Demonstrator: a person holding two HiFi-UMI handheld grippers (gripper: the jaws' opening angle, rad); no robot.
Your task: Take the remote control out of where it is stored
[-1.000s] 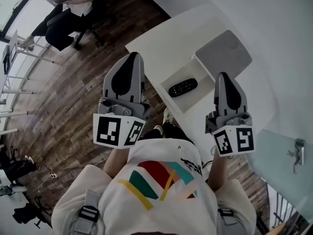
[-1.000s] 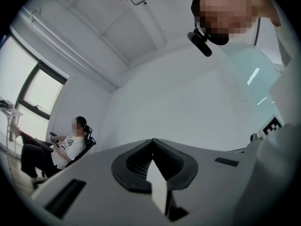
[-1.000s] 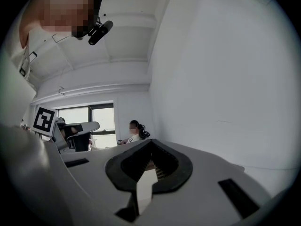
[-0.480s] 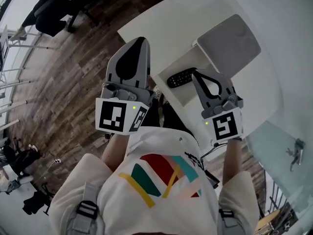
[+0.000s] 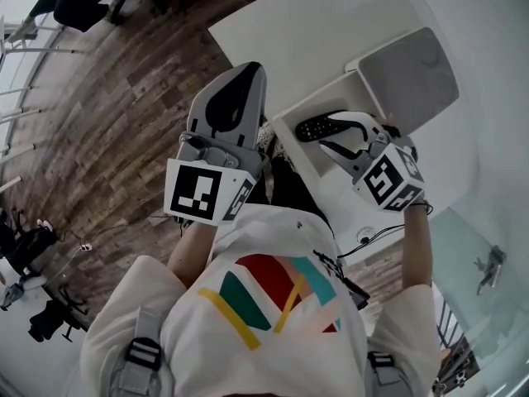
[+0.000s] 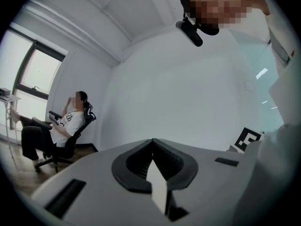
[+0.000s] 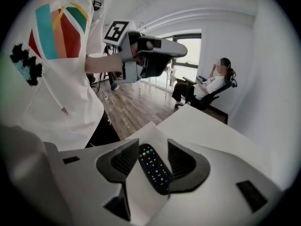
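The remote control (image 7: 154, 169) is seen lying flat in a shallow white compartment (image 5: 310, 160) at the edge of the white worktop (image 5: 306, 31), beside a grey panel (image 5: 417, 73). The right claw (image 7: 153, 146) is positioned over it. Its jaws are being opened, and the remote is framed between them without being pressed by the pads. The left claw (image 6: 151, 142) is held clenched and empty, off to the left of the compartment above the wooden floor (image 5: 107, 122).
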